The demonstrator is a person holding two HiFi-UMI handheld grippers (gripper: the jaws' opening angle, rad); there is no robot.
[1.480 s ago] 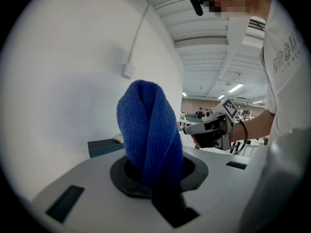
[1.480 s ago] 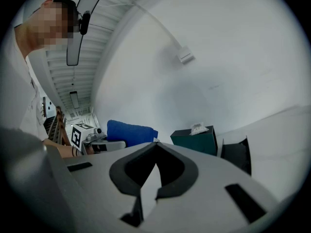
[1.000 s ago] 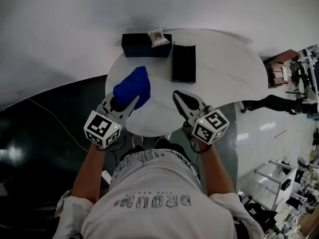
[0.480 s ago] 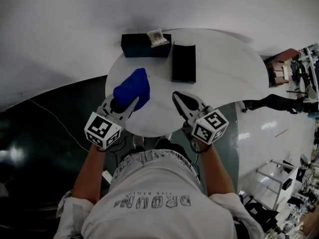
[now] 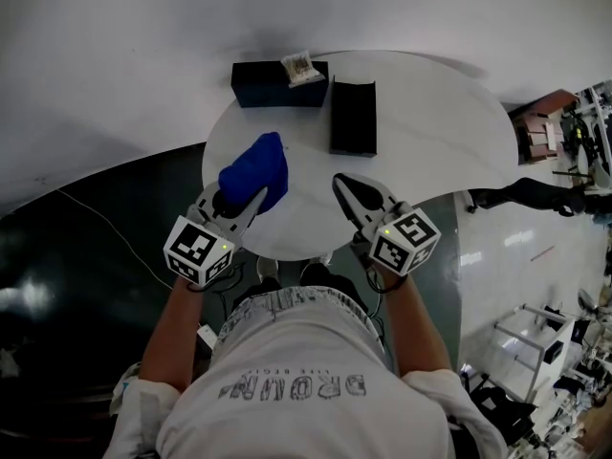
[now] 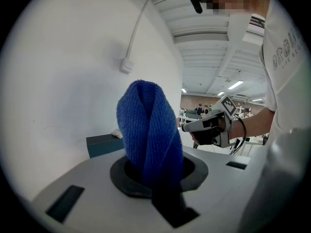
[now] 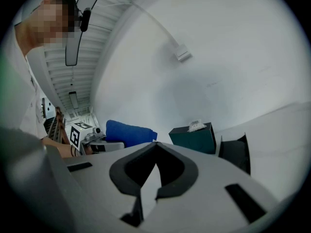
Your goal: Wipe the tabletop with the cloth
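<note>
A: Left gripper (image 6: 156,181): jaws clamped on the blue cloth (image 6: 148,130). A folded bunch sticks out ahead of the jaws, two lobes with a crease down the middle.

B: Noted. Right gripper (image 7: 155,143)?

A: Tips pinched together, nothing between them. It hangs over the near edge of the bench (image 5: 430,132), well apart from the cloth.

B: Where is the cloth relative to the bench?

A: Over the left part of the round white top, just ahead of the left gripper. The head view doesn't show whether it touches the surface.

B: Handling?

A: Terry weave, thick pile. My read is light, soft and limp. Nothing to break, and little chance of slipping, since the pile gives the jaws purchase. It is likely to bunch and drag rather than lie flat.

B: Hold point?

A: The present hold is at one end of the fold, with most of the cloth free beyond it. That looks right for wiping, because the free bulk makes the pad. A deeper bite would leave less to sweep with. A shallower one might pull out under drag.

B: Farther out?

A: Dark box (image 5: 273,86) at the far edge with a small packet (image 5: 300,68) on top. Black holder (image 5: 352,118) just beside it, to the right. Both look light, so a sweeping cloth could shove them.
</note>
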